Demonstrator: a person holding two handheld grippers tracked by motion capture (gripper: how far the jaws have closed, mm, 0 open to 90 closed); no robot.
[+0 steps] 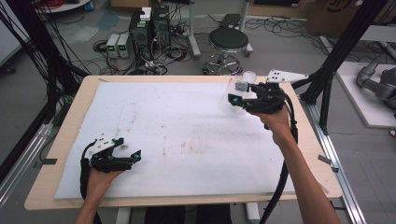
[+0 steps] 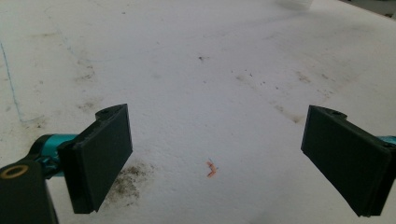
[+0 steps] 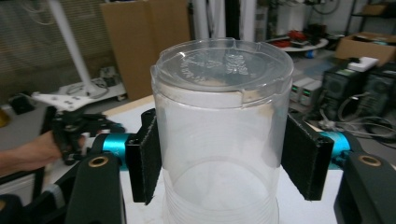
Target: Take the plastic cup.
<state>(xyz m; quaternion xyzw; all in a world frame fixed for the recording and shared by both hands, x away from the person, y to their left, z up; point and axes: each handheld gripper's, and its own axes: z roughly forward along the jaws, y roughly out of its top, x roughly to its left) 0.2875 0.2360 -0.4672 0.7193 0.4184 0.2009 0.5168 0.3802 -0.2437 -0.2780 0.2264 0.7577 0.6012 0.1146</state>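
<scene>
One clear plastic jar (image 3: 219, 135) sat clamped between the right gripper (image 1: 243, 95) jaws at the worktop's (image 1: 65, 135) far right corner, apparently upside down and empty. Thin, light and slippery (it probably flexes), it suited a gentle mid-wall grip. Left gripper (image 1: 128, 149) hung spread wide, holding nothing.

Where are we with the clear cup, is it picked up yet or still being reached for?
Done: the right gripper has its jaws pressed on both sides of the clear plastic cup, at the far right of the white mat. Whether the cup has left the mat can't be told. In hand: that grasp. Left: moving or placing it; the left gripper rests open near the mat's front left, holding nothing.
</scene>
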